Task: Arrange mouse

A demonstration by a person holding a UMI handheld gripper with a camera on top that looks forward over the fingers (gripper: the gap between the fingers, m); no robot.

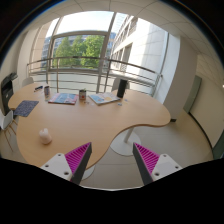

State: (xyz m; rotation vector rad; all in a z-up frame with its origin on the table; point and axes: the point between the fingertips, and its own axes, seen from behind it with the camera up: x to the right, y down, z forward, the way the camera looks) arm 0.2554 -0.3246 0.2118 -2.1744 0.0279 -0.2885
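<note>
Daylight filled a bright room whose far wall was mostly a large window, with green trees and a pale building showing outside. A metal railing ran across in front of the glass. Below it stood a light wooden counter with a curved, wavy front edge, and pale floor showed beyond that edge.

Several flat things lay along the counter's far side: a dark pad, and two book-like items near the middle. Two small dark cups stood between them, and a dark upright object stood at the far end; what it was could not be told.

A small pale rounded thing, probably the mouse, sat alone on the counter's near part, ahead of the left finger and well apart from the other items.

The claw hung above the near edge with its fingers spread wide, magenta pads facing inward, nothing between them.
</note>
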